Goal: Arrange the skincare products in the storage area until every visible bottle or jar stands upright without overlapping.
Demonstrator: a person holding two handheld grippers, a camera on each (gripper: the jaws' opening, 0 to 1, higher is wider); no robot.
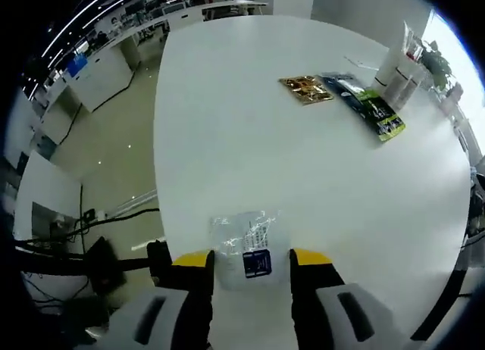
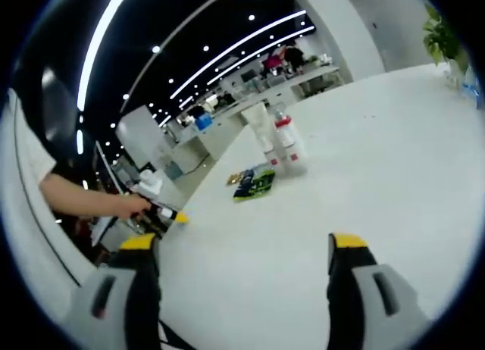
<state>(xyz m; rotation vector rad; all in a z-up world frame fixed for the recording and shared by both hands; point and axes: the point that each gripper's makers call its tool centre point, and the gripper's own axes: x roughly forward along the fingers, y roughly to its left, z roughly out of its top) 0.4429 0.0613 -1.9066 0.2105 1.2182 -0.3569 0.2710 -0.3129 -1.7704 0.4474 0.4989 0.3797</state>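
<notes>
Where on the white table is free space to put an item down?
The table is bare between the clear sachet at the left gripper and the gold packet. It is also bare ahead of the right gripper. It is crowded around the green packet and the bottles.

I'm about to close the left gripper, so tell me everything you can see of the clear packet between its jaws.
The clear packet is a small, crinkled see-through plastic pouch with faint printing and a dark blue label near its lower edge. It lies flat on the white table, near the table's edge. It sits in the gap of the open left gripper, whose yellow-tipped jaws stand on either side; contact can't be judged.
</notes>
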